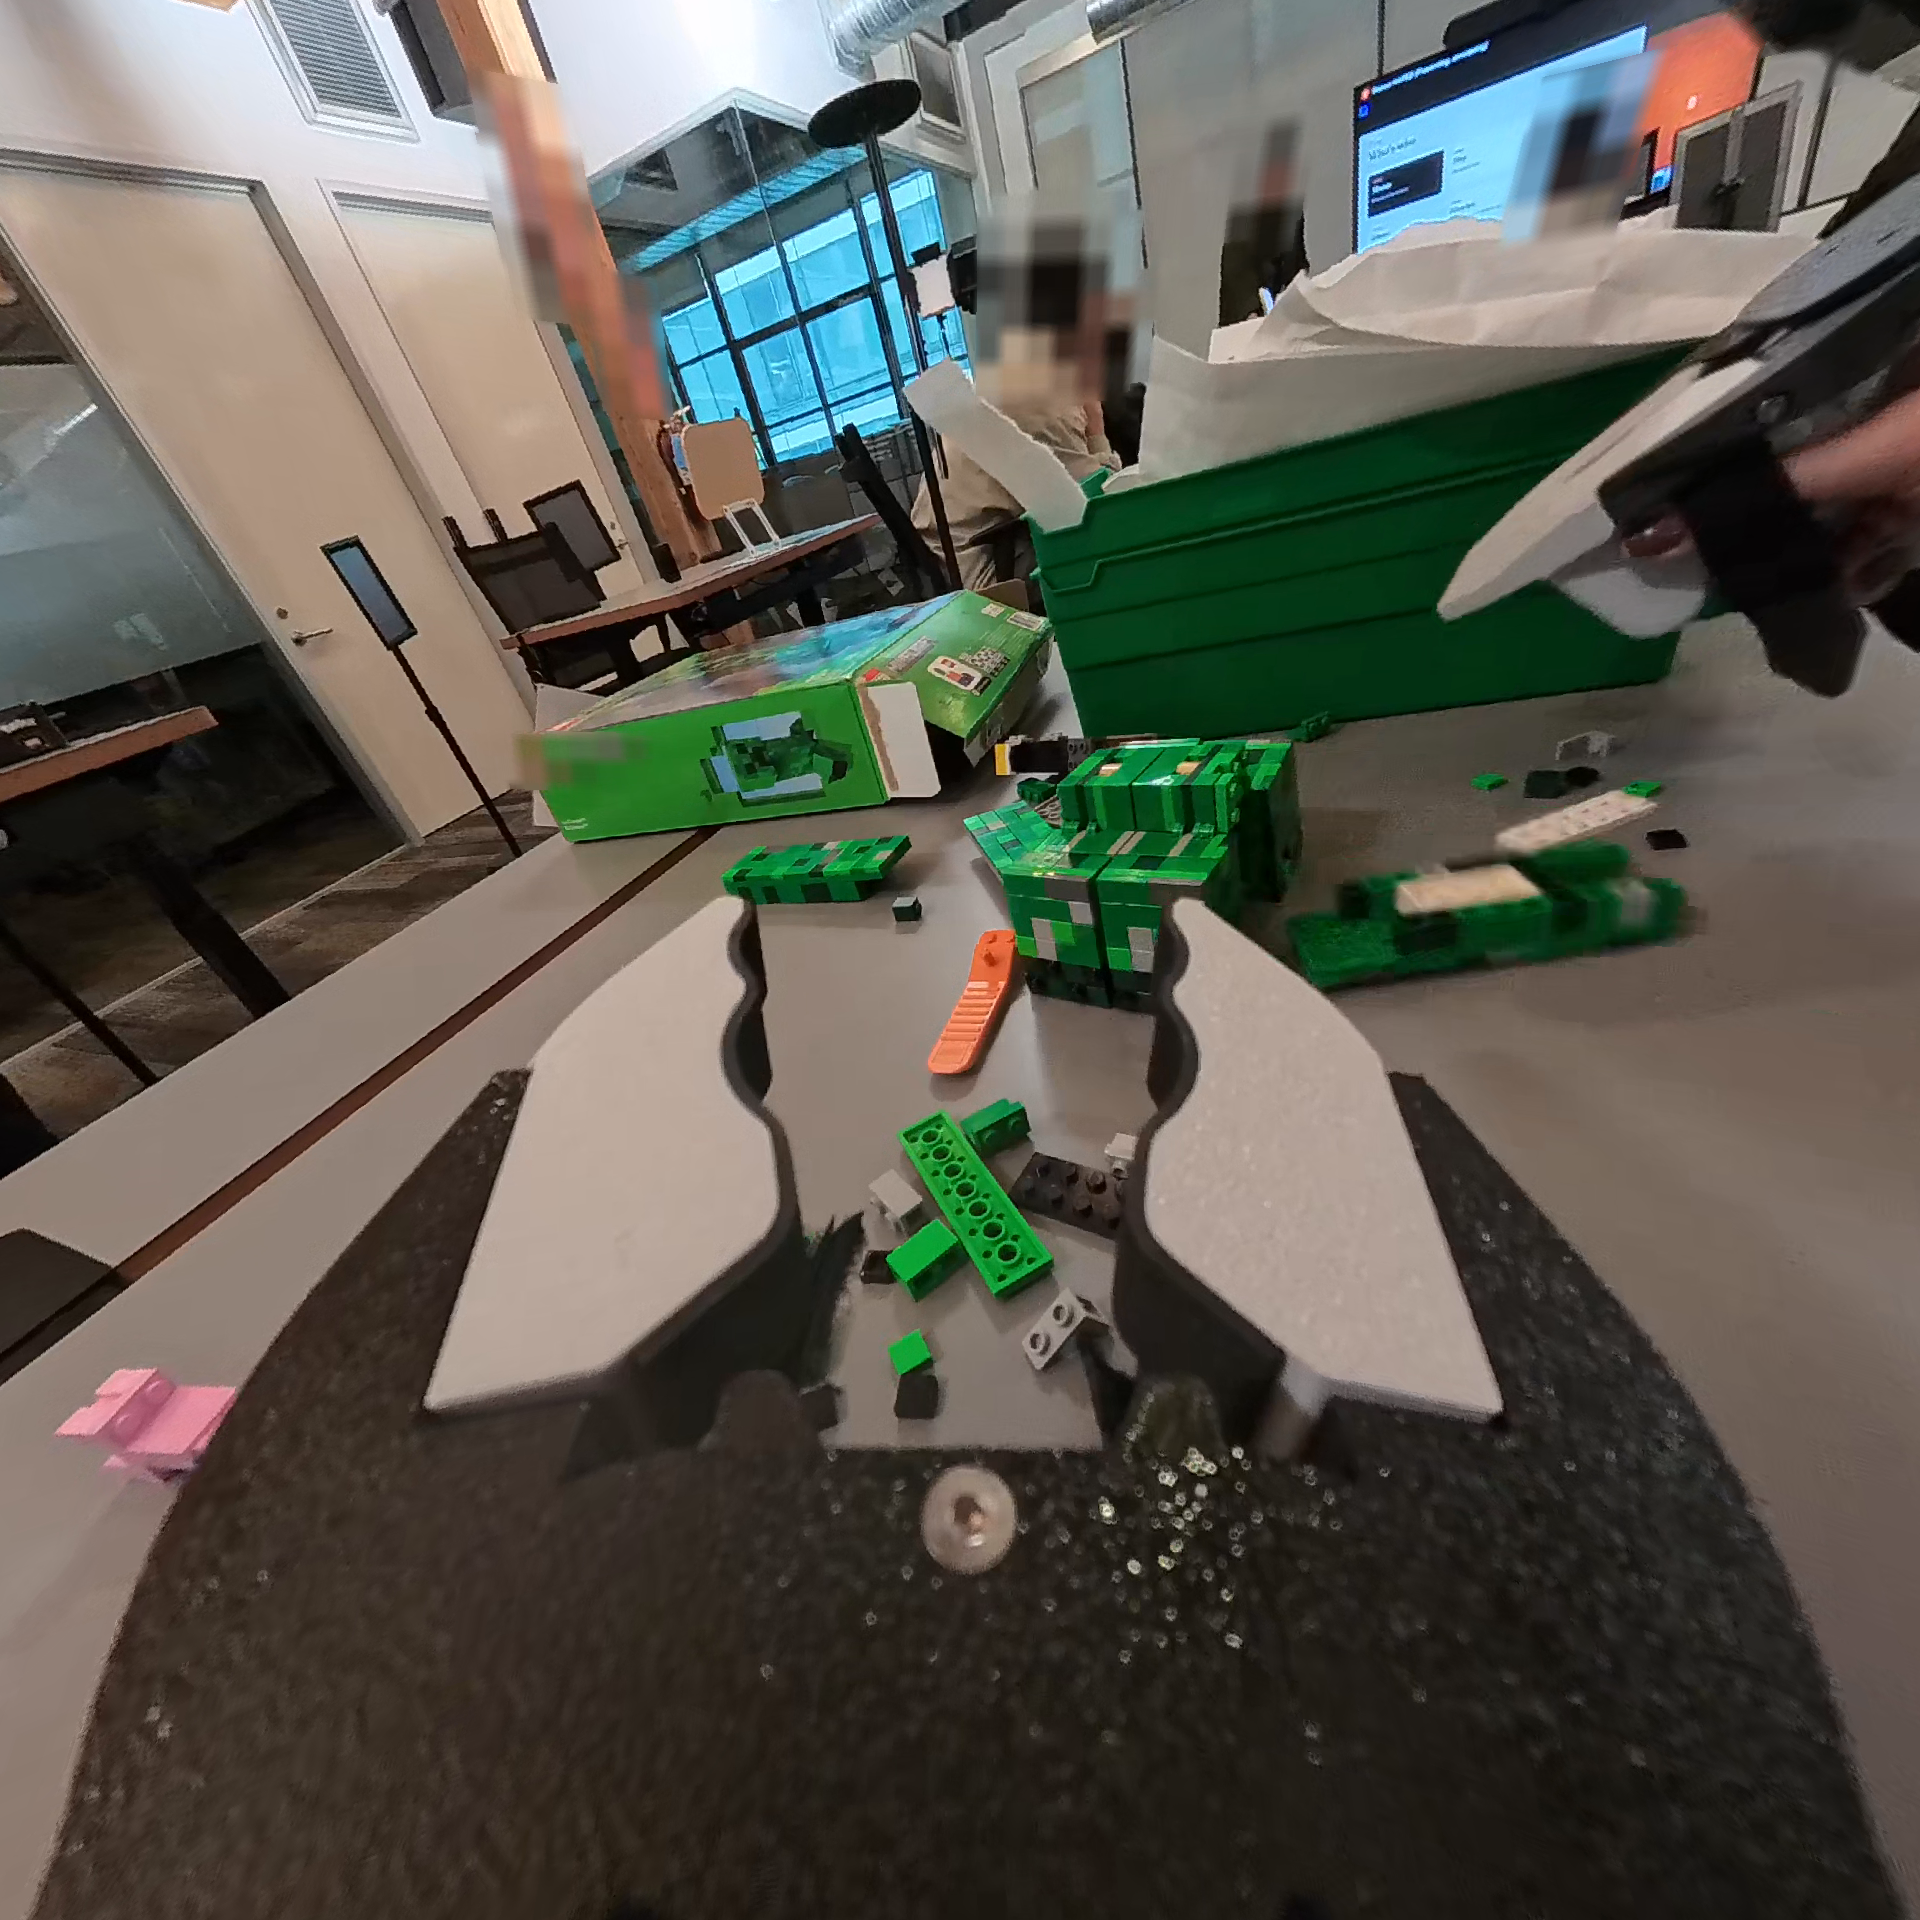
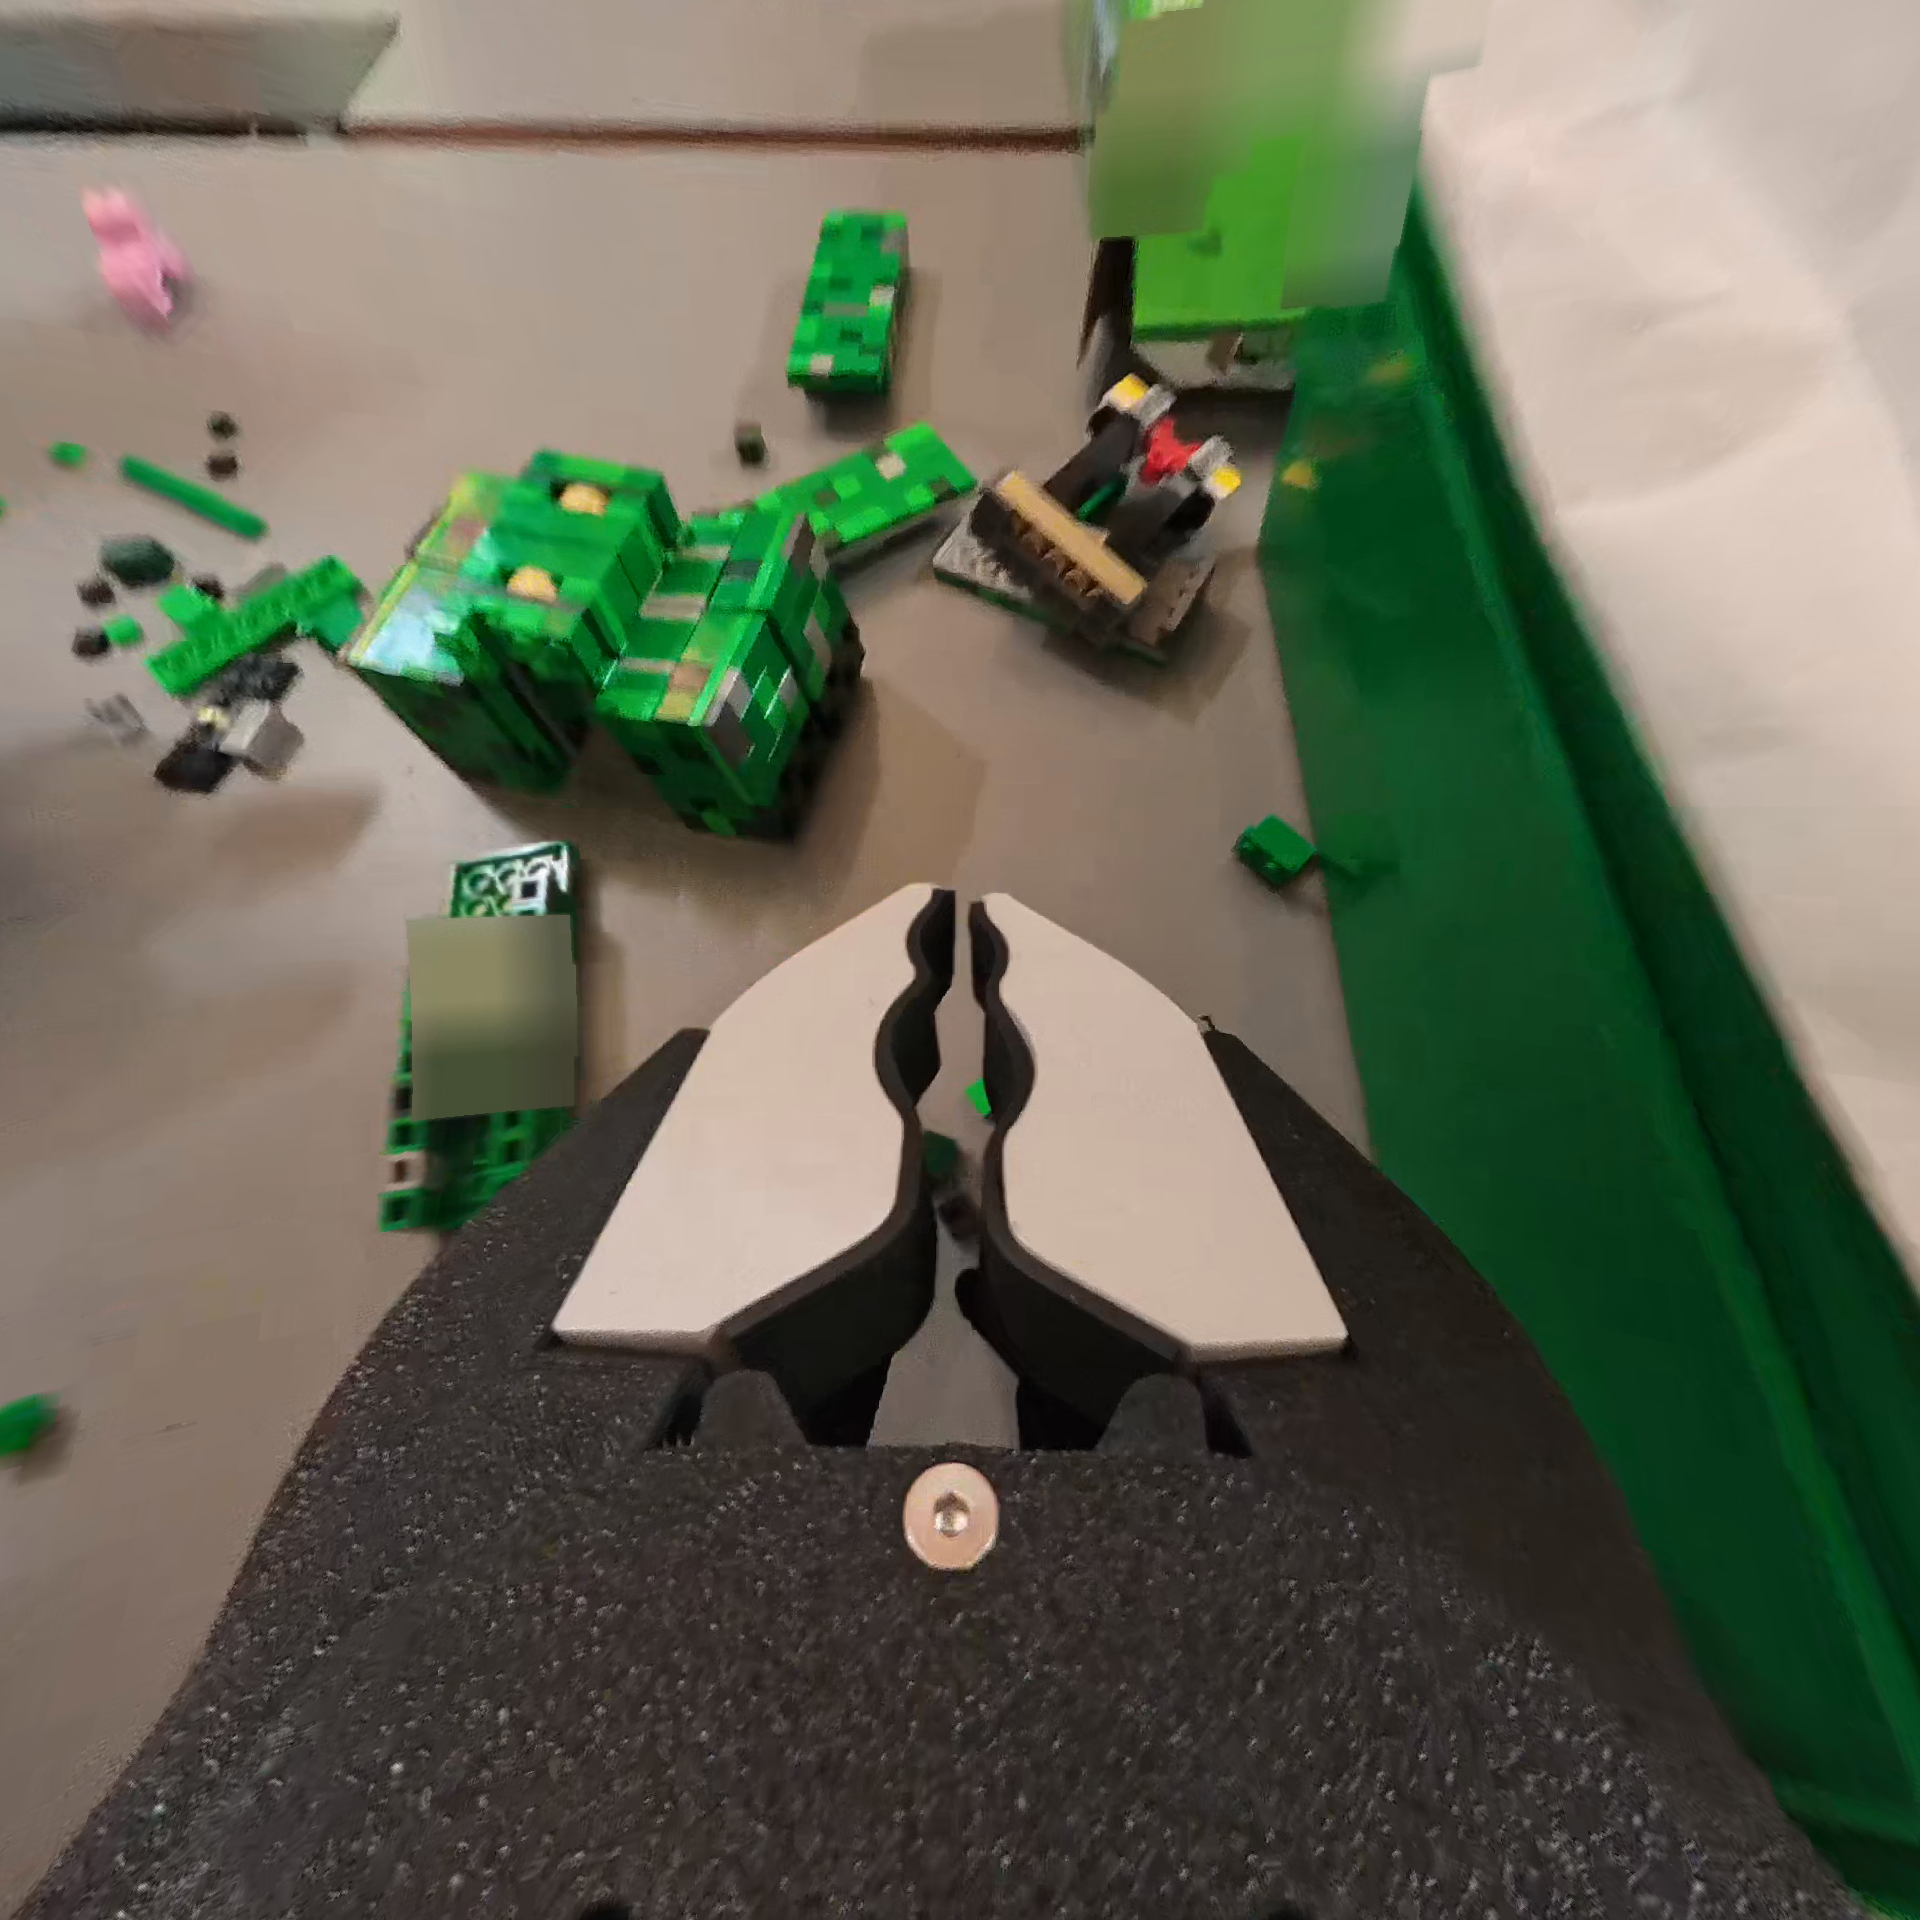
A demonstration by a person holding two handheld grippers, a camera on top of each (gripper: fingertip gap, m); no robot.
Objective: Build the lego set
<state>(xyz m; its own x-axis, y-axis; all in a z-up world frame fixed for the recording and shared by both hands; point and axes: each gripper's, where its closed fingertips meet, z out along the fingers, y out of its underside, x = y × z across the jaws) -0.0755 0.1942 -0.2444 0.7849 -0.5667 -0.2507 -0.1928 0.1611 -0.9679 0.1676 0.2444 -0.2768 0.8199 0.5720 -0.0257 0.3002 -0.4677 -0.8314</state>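
My left gripper (image 1: 966, 935) is open, low over the grey table (image 1: 1558, 1195). Between its fingers lie a long green plate (image 1: 977, 1205), small green, grey and black pieces, and an orange brick separator (image 1: 971, 1003). Just beyond its tips stands the big green blocky model (image 1: 1132, 852), also in the right wrist view (image 2: 613, 634). My right gripper (image 2: 961, 904) is shut with nothing visible between its tips. It hovers above the table next to the green bin (image 2: 1558, 935). It also shows in the left wrist view at upper right (image 1: 1538, 561).
A flat green panel (image 1: 816, 868) and a long green sub-assembly (image 1: 1486, 914) flank the model. A black and tan sub-assembly (image 2: 1091, 530), a pink piece (image 2: 140, 260) and a loose brick pile (image 2: 208, 644) lie about. The set's box (image 1: 769, 748) lies behind. The left gripper's tips are roughly 25 cm from the right gripper's.
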